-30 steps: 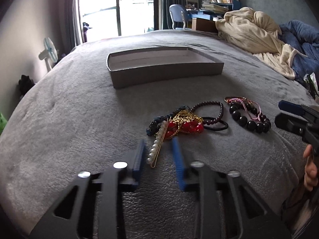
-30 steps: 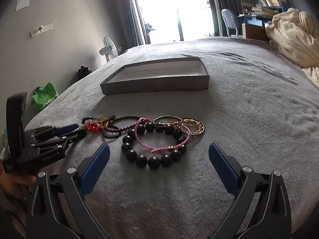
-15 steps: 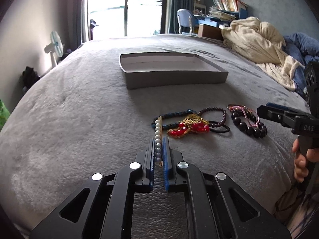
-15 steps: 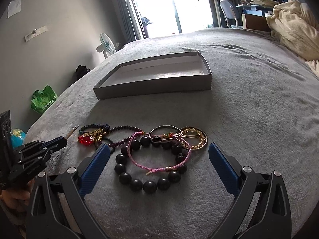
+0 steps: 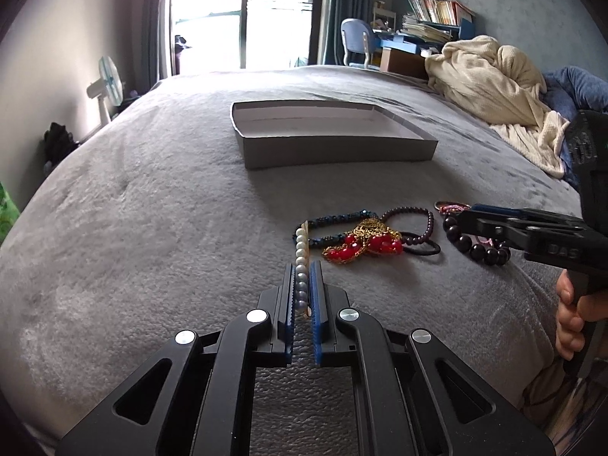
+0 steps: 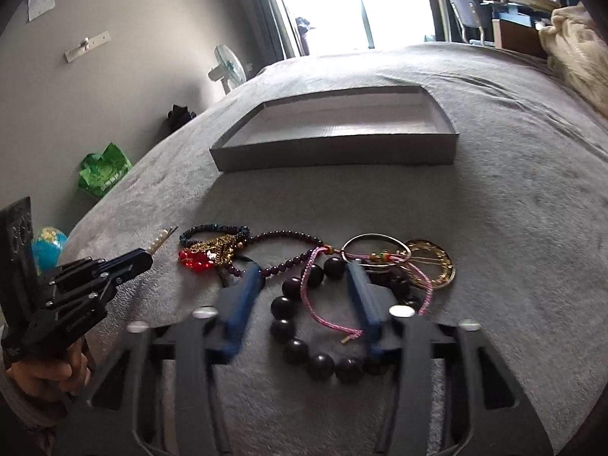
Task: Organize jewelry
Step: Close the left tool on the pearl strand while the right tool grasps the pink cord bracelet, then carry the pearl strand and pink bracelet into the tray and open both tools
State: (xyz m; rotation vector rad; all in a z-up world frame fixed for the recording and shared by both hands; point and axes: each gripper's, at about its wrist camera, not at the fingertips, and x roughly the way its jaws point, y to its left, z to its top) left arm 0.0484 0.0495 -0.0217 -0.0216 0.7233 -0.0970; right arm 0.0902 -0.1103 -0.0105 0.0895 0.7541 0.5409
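Clamping a pearl hair clip (image 5: 300,262) between its blue pads, the left gripper (image 5: 303,266) sits low over the grey bed (image 5: 152,209), its jaws closed to a narrow slot with the row of white pearls running out ahead of the tips. The far end of the clip reaches the near-left edge of a jewelry tangle: a dark blue beaded bracelet (image 5: 334,222), a red bead and gold chain piece (image 5: 364,243) lying over it, and a dark purple beaded strand (image 5: 416,224) looping to the right.

The right gripper (image 6: 304,285) is spread wide, its pads down on either side of a black bead bracelet (image 6: 304,342) and a pink cord bracelet (image 6: 323,304) that crosses it. This view is blurred, so whether the pads touch the beads is hard to say. Just beyond lie a silver bangle (image 6: 374,247) and a gold hoop (image 6: 437,266), overlapping.

Well beyond the jewelry, a shallow grey box (image 5: 330,152) sits open on the bed. A cream blanket (image 5: 494,87) is heaped at the far right.
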